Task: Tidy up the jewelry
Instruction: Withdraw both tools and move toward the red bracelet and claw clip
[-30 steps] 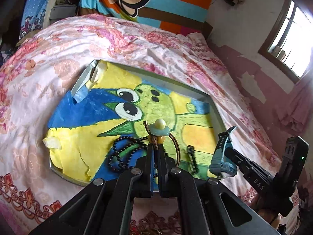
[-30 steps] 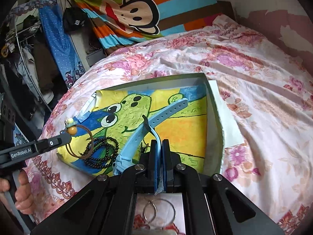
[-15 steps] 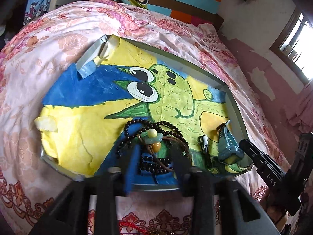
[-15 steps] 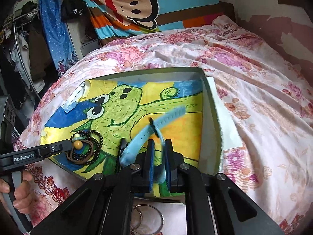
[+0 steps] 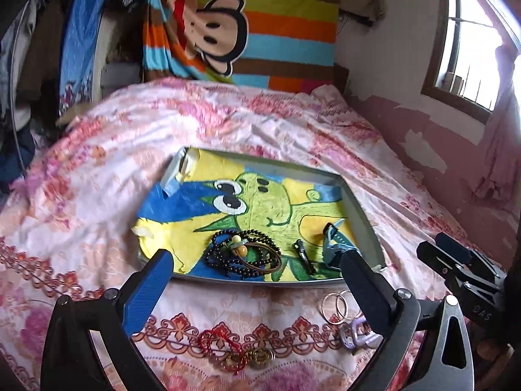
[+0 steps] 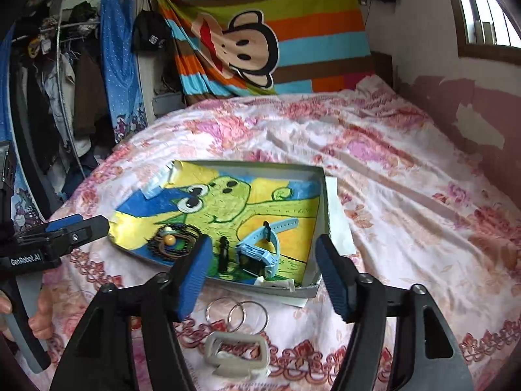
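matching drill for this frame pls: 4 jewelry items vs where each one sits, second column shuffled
Items:
1. black bead necklace
2. blue watch
3. silver rings
4. red string bracelet

Places:
A. on the bedspread, just outside the tray's near rim
B. in the tray, near-right corner
C. on the bedspread, nearest the left gripper
D. in the tray, left of the black clasp

Pairs: 1-D, 2-B, 3-A, 4-C

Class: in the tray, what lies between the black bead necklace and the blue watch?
A small black clasp-like piece lies between the black bead necklace and the blue watch, apart from both; the right wrist view shows it best.
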The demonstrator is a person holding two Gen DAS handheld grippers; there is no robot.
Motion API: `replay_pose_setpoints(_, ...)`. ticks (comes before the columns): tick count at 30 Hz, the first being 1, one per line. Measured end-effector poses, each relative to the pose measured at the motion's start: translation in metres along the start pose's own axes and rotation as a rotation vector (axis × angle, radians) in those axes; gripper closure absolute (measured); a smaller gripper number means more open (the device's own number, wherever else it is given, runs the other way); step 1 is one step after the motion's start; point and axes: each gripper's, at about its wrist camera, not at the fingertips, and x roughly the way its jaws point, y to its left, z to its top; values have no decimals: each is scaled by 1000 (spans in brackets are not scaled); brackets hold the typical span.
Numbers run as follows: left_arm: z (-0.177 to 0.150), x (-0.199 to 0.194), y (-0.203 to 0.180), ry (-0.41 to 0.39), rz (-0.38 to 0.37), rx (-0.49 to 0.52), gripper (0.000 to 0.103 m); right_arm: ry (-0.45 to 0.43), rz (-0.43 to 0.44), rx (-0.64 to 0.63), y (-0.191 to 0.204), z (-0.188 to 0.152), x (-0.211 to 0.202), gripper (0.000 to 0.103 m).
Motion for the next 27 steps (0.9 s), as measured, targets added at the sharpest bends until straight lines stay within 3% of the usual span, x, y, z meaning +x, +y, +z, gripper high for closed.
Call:
replay_pose_setpoints(7,-17,-75,-9,-116,35,59,0,-110,33,7,9,-10,-82,17)
replay_pose_setpoints(11,-33,-107,-6,-132,52,84,0,-185,14,-4,18,-27,-124,5)
replay_pose_setpoints(20,-81,-154,26,-131,21,-2,0,-281,-11,38,30,-74,-186,2)
replay_pose_setpoints(27,-119,-154,33,-104,38,75,0,-228,-26,2,39,-117,-185,1)
